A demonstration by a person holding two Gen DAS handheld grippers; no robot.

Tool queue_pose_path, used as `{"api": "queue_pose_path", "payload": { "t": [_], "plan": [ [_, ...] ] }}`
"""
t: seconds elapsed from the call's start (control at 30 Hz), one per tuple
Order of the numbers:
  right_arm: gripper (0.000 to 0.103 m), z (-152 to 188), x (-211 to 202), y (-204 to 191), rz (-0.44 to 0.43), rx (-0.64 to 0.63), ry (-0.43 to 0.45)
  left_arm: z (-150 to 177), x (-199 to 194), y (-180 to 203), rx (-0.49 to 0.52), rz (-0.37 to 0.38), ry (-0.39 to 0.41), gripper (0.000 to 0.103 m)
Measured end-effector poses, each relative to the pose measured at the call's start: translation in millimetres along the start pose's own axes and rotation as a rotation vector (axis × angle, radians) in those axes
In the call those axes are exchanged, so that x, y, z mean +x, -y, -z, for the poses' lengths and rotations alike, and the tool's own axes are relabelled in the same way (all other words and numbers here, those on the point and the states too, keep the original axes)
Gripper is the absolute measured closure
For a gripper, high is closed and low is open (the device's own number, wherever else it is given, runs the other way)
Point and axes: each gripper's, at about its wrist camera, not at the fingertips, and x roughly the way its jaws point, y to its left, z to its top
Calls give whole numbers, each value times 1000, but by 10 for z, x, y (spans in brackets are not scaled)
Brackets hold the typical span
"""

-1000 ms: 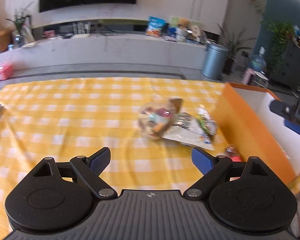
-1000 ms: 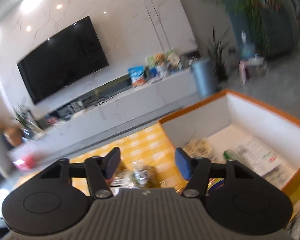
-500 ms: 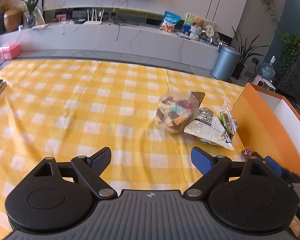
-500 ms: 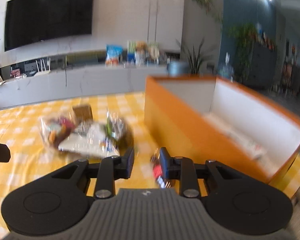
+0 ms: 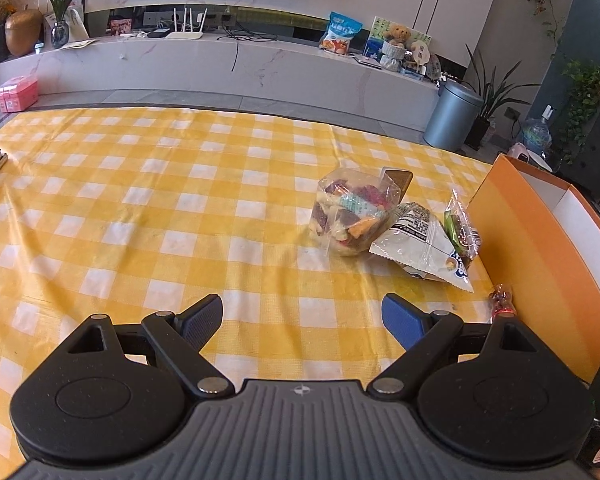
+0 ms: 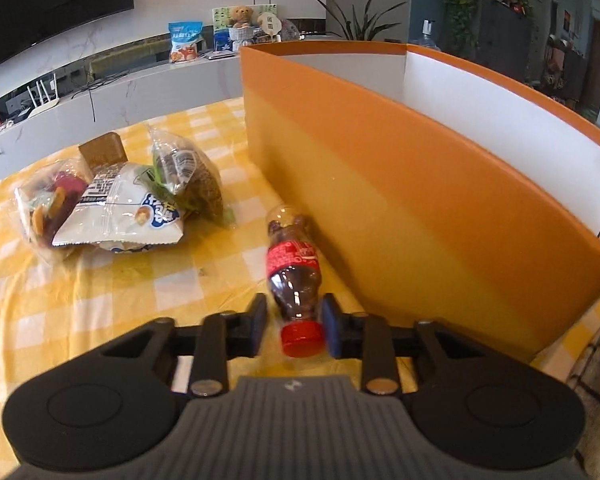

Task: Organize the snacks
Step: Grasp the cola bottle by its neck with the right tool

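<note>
Lying on the checked surface (image 5: 148, 216), three snack bags (image 6: 112, 208) are sitting left of a cola bottle (image 6: 294, 268); the left hand-held gripper (image 5: 302, 320) is hovering wide open and empty, while the right hand-held gripper (image 6: 294, 326) is closing around the bottle's neck beside the orange box (image 6: 400, 184).

Orange box (image 6: 380, 184) interior hidden behind near wall; bag print (image 6: 156, 210) illegible.

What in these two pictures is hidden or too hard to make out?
- Box contents: right wrist view, its orange wall blocks the inside; left wrist view shows only a corner.
- Cola bottle: left wrist view, only a sliver shows behind the gripper's body.
- Brown pack: mostly behind the clear bag in both views.
- Print on the white bag: too small to read.
</note>
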Motion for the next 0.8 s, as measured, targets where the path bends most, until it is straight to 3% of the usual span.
{"api": "queue_pose_path", "payload": {
  "t": [0.27, 0.53, 0.8],
  "plan": [
    [81, 10, -83, -20, -97, -20, -30, 0, -26, -10, -8, -15, 6, 0],
    [81, 161, -301, -236, -268, -180, -91, -2, -63, -13, -6, -8, 6, 0],
    [67, 181, -254, -315, -290, -200, -47, -5, -61, -3, -6, -10, -1, 0]
  ]
}}
